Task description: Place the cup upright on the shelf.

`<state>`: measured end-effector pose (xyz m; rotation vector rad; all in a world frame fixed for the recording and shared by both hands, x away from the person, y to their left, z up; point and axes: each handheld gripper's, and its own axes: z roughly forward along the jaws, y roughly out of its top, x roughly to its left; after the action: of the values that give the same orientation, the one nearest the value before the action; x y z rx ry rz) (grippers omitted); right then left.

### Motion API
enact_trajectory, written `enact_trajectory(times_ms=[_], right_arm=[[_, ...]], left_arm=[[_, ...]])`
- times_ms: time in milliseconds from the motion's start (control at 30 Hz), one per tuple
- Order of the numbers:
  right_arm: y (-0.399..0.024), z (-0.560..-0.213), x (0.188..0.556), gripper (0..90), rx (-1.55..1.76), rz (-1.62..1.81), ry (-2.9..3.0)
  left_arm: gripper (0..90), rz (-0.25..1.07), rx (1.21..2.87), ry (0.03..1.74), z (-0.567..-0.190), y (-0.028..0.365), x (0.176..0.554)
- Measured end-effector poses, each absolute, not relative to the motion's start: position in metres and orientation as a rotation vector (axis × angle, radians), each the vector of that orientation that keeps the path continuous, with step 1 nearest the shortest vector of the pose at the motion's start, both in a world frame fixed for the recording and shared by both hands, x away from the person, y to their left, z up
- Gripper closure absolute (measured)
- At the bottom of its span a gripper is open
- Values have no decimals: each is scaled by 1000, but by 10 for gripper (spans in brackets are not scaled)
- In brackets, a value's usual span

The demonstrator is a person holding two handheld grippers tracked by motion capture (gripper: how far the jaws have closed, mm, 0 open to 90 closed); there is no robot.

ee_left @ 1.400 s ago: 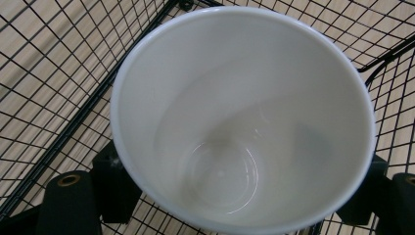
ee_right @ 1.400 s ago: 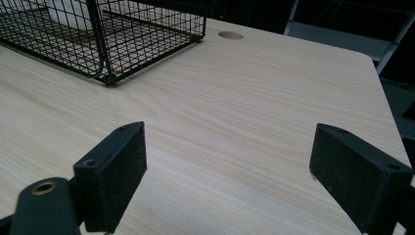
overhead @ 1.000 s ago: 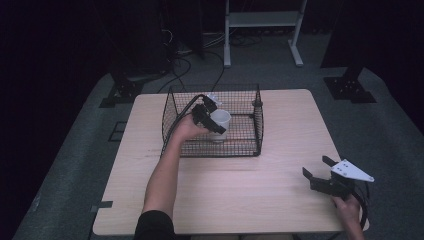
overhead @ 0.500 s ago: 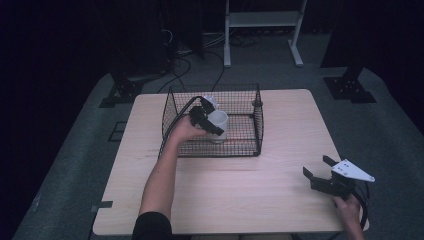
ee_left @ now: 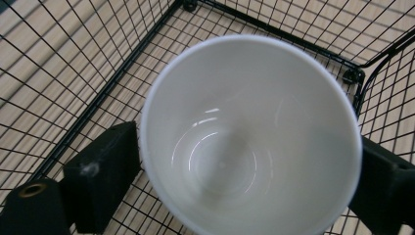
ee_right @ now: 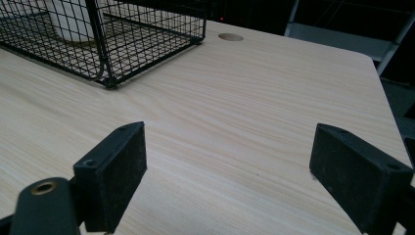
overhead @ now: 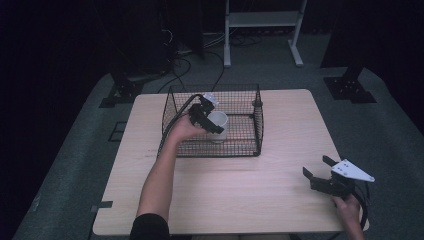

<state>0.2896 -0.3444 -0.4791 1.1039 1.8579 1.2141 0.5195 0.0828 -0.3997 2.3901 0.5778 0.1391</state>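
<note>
At the lower right of the high view, the right gripper (overhead: 317,172) rests on the wooden table (overhead: 280,200) with its jaws spread wide on nothing. Farther back, at upper centre, the left gripper (overhead: 212,122) reaches into the black wire basket (overhead: 257,125); its jaws have just been opening, with the white cup (ee_left: 249,132) between them, and the pads seem to stand just off its wall.

Pretty dark room overall. Light wood bench (overhead: 280,150) sits on grey carpet (overhead: 390,130); behind the bench there's a white metal stand (overhead: 262,20) and loose black cables (overhead: 200,55).
</note>
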Motion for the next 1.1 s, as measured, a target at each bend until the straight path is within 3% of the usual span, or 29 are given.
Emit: enact_trajectory(times_ms=[1100], right_arm=[[-346, -479, 289, 131, 1116, 1214, 1851]], left_arm=[[66, 280, 2309, 531, -343, 116, 475]])
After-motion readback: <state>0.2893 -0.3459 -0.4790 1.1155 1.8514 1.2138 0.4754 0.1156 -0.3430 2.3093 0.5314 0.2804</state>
